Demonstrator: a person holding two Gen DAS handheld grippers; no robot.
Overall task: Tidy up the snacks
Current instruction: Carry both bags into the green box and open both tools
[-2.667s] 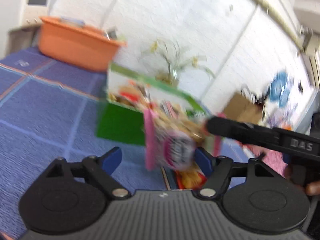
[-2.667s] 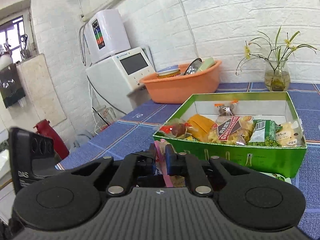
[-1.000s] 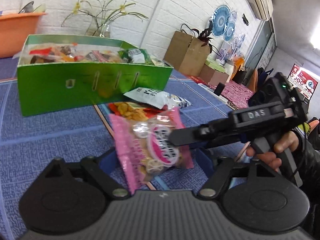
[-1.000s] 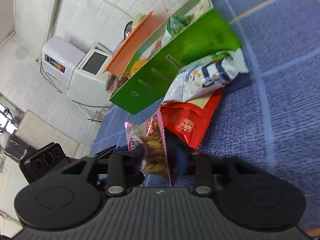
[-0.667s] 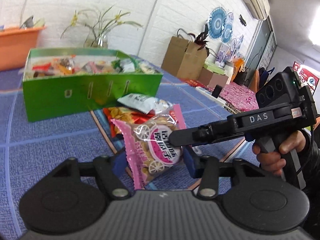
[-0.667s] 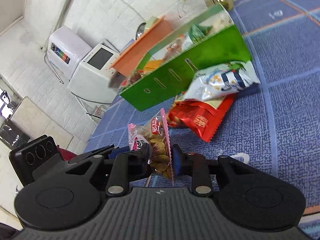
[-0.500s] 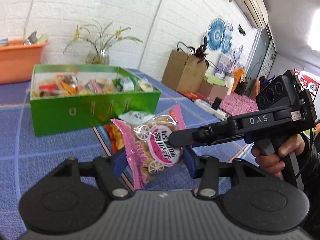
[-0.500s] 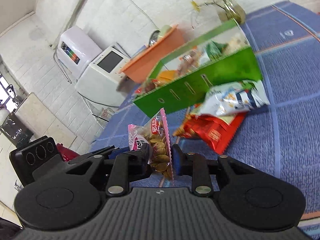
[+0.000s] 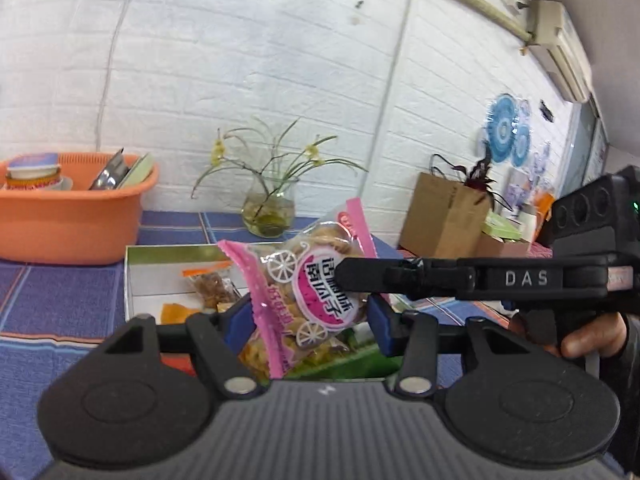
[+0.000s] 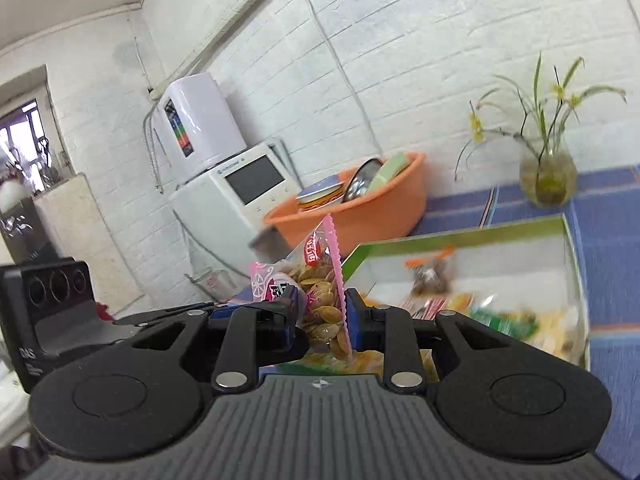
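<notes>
- The pink packet (image 9: 308, 292), a second ago low over the table (image 9: 60, 292), now hangs above the green box (image 10: 460, 240).
- Left tongs (image 9: 310, 320) have closed onto it; right tongs (image 10: 322, 312) also clamp it.
- Dropping it in looks next.

We can't see the front wall of the green box (image 9: 352, 364) from the left wrist: the left gripper (image 9: 312, 316) body and the pink snack bag (image 9: 308, 288) cover most of it. The right gripper (image 9: 348, 276) blocks part of the bag's label. The person's hand (image 9: 584, 340) is cut off at the right edge. From the right wrist, the box contents (image 10: 492, 312) are motion-blurred, so we can't tell 1 packet from another. The bag's lower end is hidden behind the right gripper's (image 10: 324, 312) jaws. Print on the white appliance (image 10: 200, 120) is too small to read. The orange basin (image 9: 68, 220) hides most of its dishes.
</notes>
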